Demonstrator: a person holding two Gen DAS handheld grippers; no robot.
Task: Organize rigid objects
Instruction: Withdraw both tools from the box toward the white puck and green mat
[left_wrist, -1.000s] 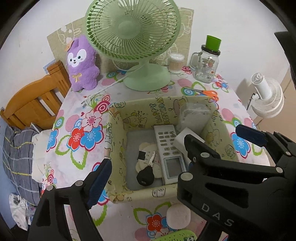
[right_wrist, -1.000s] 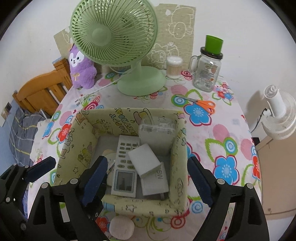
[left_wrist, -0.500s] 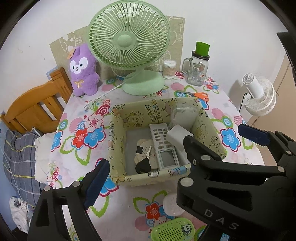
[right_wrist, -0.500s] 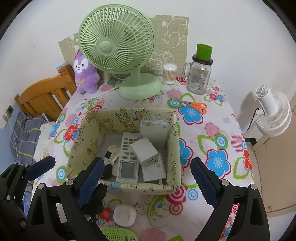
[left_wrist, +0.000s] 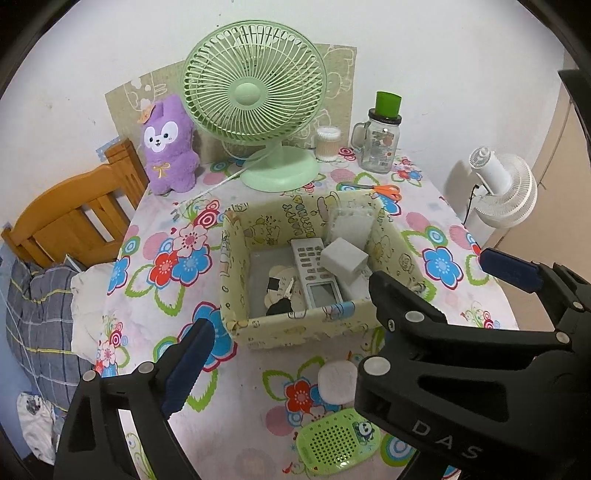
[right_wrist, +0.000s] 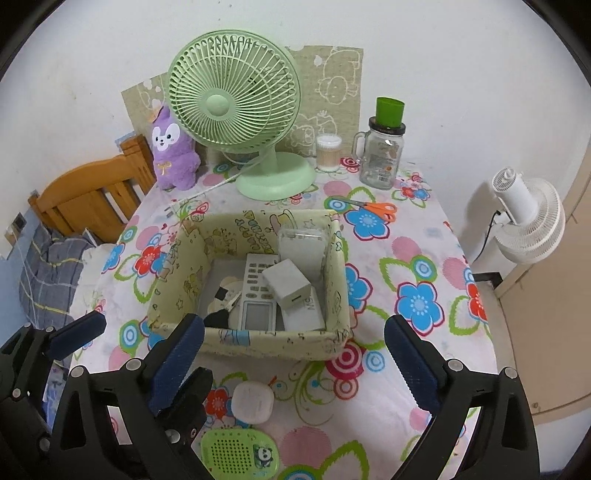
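Both hand-held grippers, left hand-held gripper (left_wrist: 340, 306) and right hand-held gripper (right_wrist: 295, 354), are opening, empty, above the fabric storage box (right_wrist: 258, 341) at bench centre.

On the black plastic body of my right gripper (left_wrist: 424, 273), seen from my left wrist at about four o'clock, I read the raised letters "DAS". Toward twelve o'clock, the inner back wall of the pale yellow cartoon-printed fabric box (left_wrist: 295, 328) carries "HAPPY BIRTHDAY" in dark slanted letters. From my right wrist, the flat white box (right_wrist: 304, 310) lying in that fabric box, near its three o'clock wall, shows grey letters that look like "NS"; the rest I cannot make out. The buttons of the white remote control (right_wrist: 256, 295) are too small to read.
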